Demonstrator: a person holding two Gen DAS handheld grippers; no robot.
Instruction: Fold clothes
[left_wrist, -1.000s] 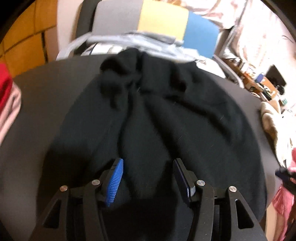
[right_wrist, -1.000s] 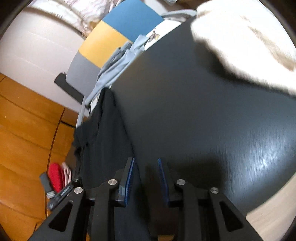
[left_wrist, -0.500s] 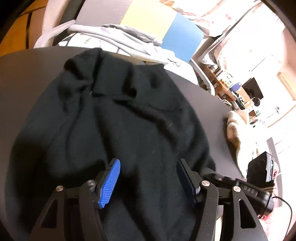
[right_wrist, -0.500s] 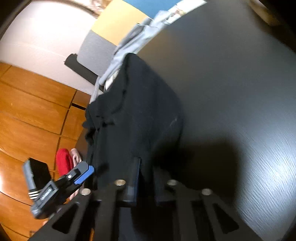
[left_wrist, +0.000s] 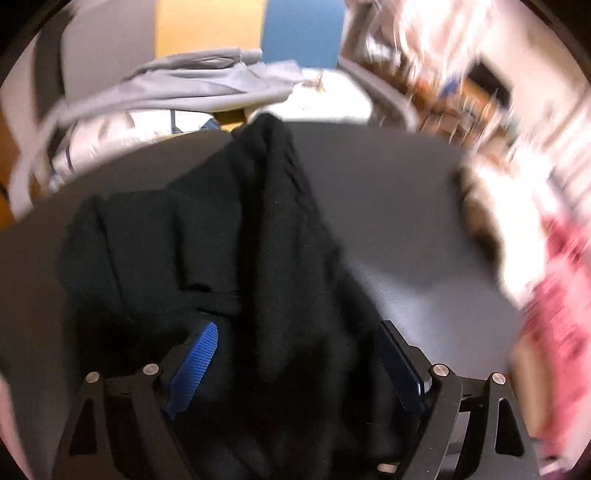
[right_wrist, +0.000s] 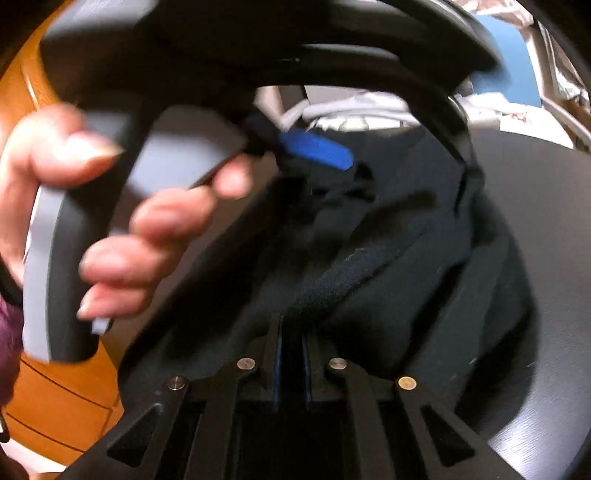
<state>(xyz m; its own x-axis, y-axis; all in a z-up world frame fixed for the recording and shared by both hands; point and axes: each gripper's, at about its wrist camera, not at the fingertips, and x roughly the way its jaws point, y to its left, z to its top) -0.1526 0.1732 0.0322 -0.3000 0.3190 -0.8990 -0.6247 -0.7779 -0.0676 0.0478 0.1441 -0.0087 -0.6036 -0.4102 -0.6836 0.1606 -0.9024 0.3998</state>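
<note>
**Item 1: black knit garment, mid-fold on dark surface**

Location: the black garment (left_wrist: 280, 258) lies on the dark surface (left_wrist: 406, 221), bunched into a raised ridge running away from the left wrist view, with flatter cloth spread to its left. Grey clothing (left_wrist: 207, 85) is heaped beyond the far edge.

Left tongs (left_wrist: 295, 362): jaws opening, straddling the ridge; the blue pads (left_wrist: 195, 362) stand clear of the cloth, so nothing is gripped.

Right tongs (right_wrist: 291, 354): clenched on a fold of the black garment, which rises from between the pads. A hand (right_wrist: 122, 229) holding the other tool crosses the left of this view.

Handling, judged: soft, limp, light, with a fuzzy, non-slippery knit. It will sag and drag rather than hold a crease, and thick folds may slip out unevenly. Best taken at an edge or hem, 1 layer bundle per grip, not at the middle of the ridge.
</note>
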